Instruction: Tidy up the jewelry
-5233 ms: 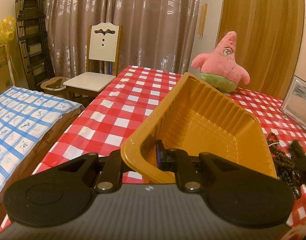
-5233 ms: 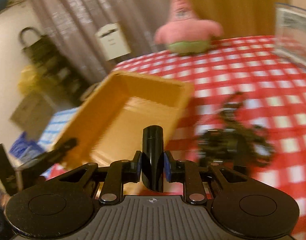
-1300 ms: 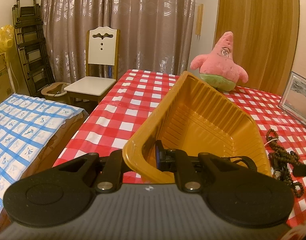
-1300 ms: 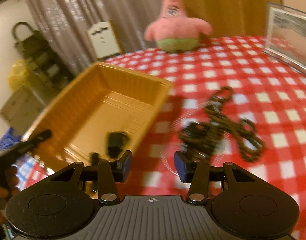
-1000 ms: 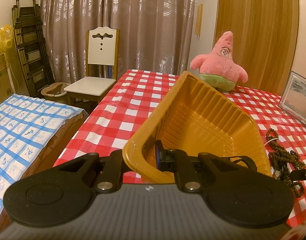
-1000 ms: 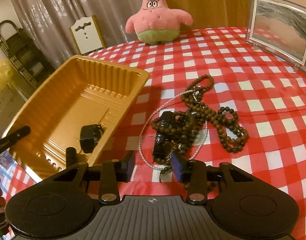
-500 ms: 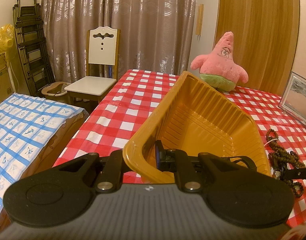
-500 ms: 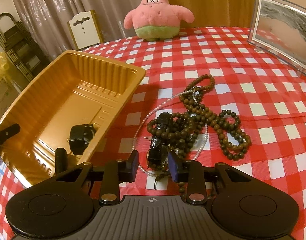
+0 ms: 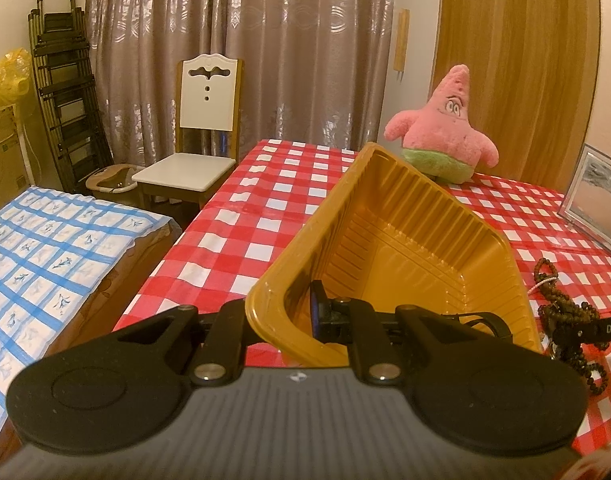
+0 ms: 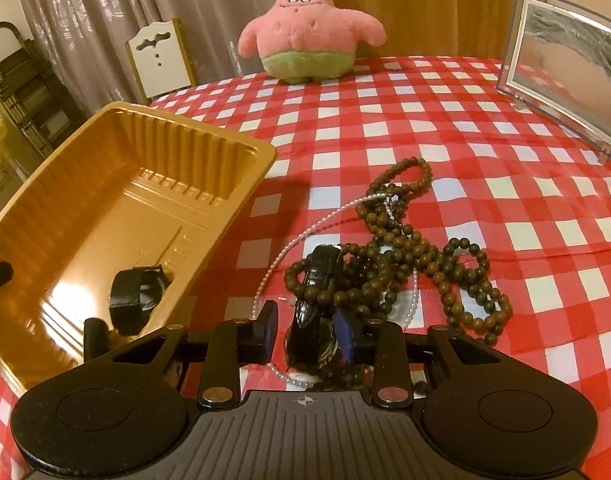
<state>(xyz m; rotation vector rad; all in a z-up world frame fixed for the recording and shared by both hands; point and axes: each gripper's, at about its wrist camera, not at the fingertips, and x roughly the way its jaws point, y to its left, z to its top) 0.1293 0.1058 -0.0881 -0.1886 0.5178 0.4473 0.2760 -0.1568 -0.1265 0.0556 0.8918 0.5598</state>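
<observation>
At left, the left gripper [image 9: 301, 316] is clamped tight on the near wall of the tilted gold tray [image 10: 209, 160], in which a black band [image 10: 135, 296] lies. To its right, on the checked surface [image 10: 445, 128], the right gripper [image 10: 305, 330] stands partly open, straddling a black watch [image 10: 315, 292]; whether its pads touch the watch cannot be told. The watch is tangled with brown bead strands [image 10: 433, 260] and a pearl strand [image 10: 305, 236].

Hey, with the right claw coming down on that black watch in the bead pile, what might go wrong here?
The black watch lies tangled among the brown beads and the pearl strand, so the right claw, open astride it, may drag them along.

The left claw holds the gold tray tilted, so the black item inside may slide.
</observation>
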